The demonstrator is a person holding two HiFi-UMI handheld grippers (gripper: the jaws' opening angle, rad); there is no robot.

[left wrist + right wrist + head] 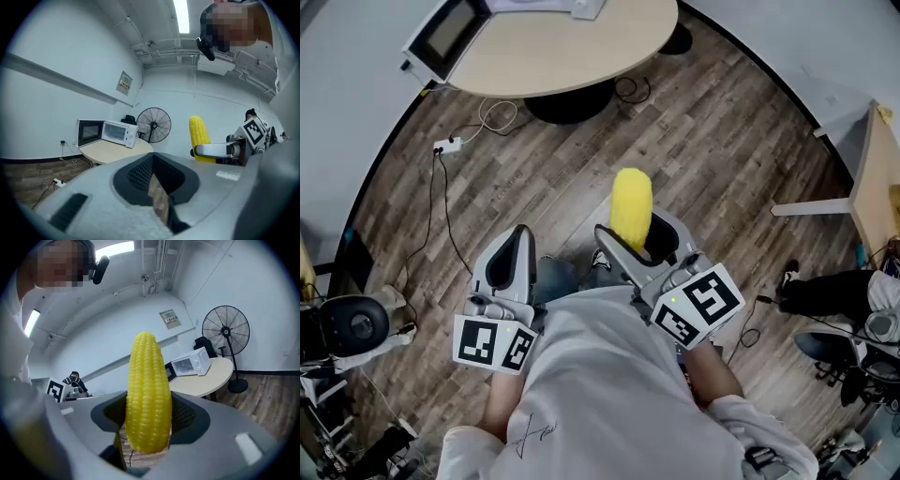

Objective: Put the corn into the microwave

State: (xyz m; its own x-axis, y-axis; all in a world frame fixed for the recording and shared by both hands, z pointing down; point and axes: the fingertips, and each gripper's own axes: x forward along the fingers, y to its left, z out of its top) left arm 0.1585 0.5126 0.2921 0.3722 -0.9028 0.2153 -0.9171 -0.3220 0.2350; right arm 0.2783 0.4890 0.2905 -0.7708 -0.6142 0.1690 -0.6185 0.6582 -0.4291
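Note:
A yellow corn cob (630, 208) stands upright between the jaws of my right gripper (634, 246), which is shut on its lower half. In the right gripper view the corn (147, 394) fills the middle and the pads press on both its sides. My left gripper (513, 251) is level with it on the left, shut with nothing in it; its jaws meet at the tip (152, 160). The white microwave (107, 133) sits far ahead on a round table (117, 151), and its door appears open. It also shows as the microwave (445, 33) and the microwave (190, 364).
A standing fan (153, 124) is beside the round table (567, 52). A power strip (448, 145) and cables lie on the wood floor. A desk (874, 178) is at the right, a chair (352, 326) at the left. Another person (75, 378) sits in the background.

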